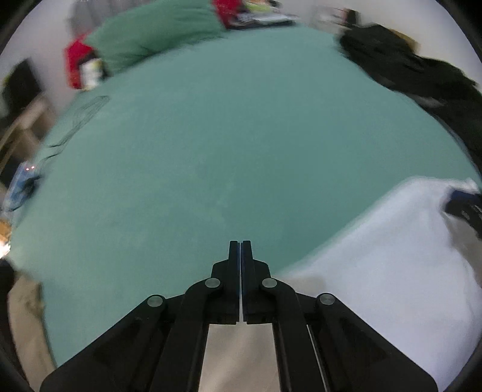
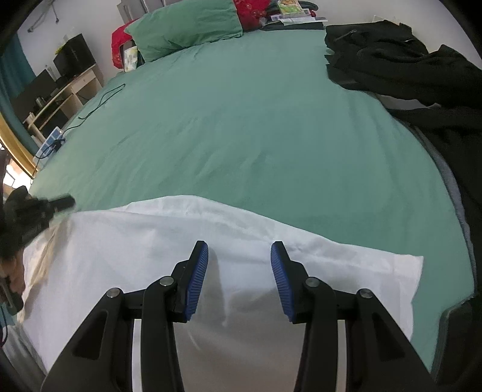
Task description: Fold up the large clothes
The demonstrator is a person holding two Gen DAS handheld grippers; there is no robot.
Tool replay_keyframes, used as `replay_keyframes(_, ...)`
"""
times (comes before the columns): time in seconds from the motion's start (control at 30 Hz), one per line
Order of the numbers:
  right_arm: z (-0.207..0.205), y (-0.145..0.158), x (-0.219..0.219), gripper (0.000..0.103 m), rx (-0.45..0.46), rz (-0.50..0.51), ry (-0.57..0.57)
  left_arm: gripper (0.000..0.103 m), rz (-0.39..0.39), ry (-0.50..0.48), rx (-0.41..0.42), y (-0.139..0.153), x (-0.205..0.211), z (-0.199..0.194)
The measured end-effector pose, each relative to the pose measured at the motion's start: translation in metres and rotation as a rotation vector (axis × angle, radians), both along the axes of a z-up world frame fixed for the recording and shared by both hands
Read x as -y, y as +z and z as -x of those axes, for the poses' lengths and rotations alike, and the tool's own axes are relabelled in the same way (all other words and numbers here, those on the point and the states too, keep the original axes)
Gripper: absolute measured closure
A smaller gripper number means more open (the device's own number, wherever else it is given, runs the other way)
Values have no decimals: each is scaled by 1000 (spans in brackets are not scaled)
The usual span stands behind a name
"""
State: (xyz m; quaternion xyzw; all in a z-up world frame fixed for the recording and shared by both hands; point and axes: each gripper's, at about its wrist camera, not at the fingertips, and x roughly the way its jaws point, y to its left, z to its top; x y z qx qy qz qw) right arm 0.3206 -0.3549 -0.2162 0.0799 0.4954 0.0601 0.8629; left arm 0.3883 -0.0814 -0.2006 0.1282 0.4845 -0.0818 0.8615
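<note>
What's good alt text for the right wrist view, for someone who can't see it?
The right gripper, jaws open and empty, hangs over a white garment spread on the near edge of a green bedsheet. The left gripper is at the garment's left edge. Black clothes lie far right, a green pillow at the head.

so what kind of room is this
Most likely a bedroom: a wide bed under a green sheet, a matching green pillow at its head, and a light wooden desk beside it.
</note>
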Motion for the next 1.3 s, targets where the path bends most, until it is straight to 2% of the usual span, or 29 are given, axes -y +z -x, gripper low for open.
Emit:
replay_keyframes(0.03, 2, 2, 0, 60, 3, 11, -3, 99, 45, 27, -15, 4, -8, -1)
replay_keyframes(0.07, 5, 3, 1, 60, 9, 15, -6, 86, 89, 40, -37, 5, -9, -2)
replay_keyframes(0.1, 9, 6, 3, 60, 19, 16, -11, 64, 111, 47, -43, 9, -14, 1)
replay_keyframes(0.13, 13, 8, 4, 60, 27, 17, -15, 58, 122, 53, -35, 15, -17, 7)
replay_keyframes(0.2, 24, 12, 7, 60, 35, 22, -29, 57, 131, 66, -1, 29, -31, 27)
replay_keyframes(0.33, 52, 20, 13, 60, 63, 23, -63, 56, 180, 158, -11, 38, -71, 71)
replay_keyframes(0.43, 77, 27, 18, 59, 89, 35, -88, 54, 190, 255, -6, 31, -111, 116)
replay_keyframes(0.5, 103, 32, 25, 58, 104, 50, -120, 45, 194, 335, -6, 27, -142, 149)
replay_keyframes(0.57, 125, 35, 36, 49, 108, 49, -163, 44, 209, 414, -13, 21, -170, 185)
replay_keyframes(0.63, 150, 33, 49, 44, 92, 22, -219, 43, 221, 462, -18, 16, -193, 208)
replay_keyframes(0.7, 172, 26, 65, 44, 57, -44, -278, 42, 233, 478, -49, 3, -203, 223)
replay_keyframes(0.77, 187, 15, 76, 44, 12, -149, -316, 42, 249, 487, -115, -16, -207, 234)
replay_keyframes(0.8, 191, 8, 80, 44, -4, -218, -322, 42, 258, 486, -117, -19, -208, 236)
replay_keyframes(0.83, 194, 5, 80, 44, -6, -263, -313, 42, 256, 472, -86, -19, -207, 241)
replay_keyframes(0.87, 195, 4, 77, 45, -4, -267, -302, 42, 247, 465, -83, -19, -205, 243)
replay_keyframes(0.9, 195, 5, 73, 53, -2, -248, -290, 44, 242, 463, -82, -20, -204, 245)
replay_keyframes(0.93, 196, 4, 69, 92, -4, -218, -283, 49, 240, 462, -78, -21, -206, 247)
replay_keyframes(0.97, 196, 2, 66, 97, -18, -213, -274, 65, 243, 457, -78, -21, -206, 248)
replay_keyframes(1.0, 197, 0, 65, 97, -22, -212, -278, 87, 251, 447, -78, -21, -206, 249)
replay_keyframes(1.03, 197, 1, 65, 98, -14, -195, -285, 99, 261, 429, -85, -22, -206, 250)
replay_keyframes(1.17, 204, 14, 74, 98, 16, -131, -336, 100, 269, 431, -61, -17, -210, 256)
replay_keyframes(1.3, 211, 10, 77, 98, -9, -103, -348, 100, 283, 444, -60, -12, -214, 262)
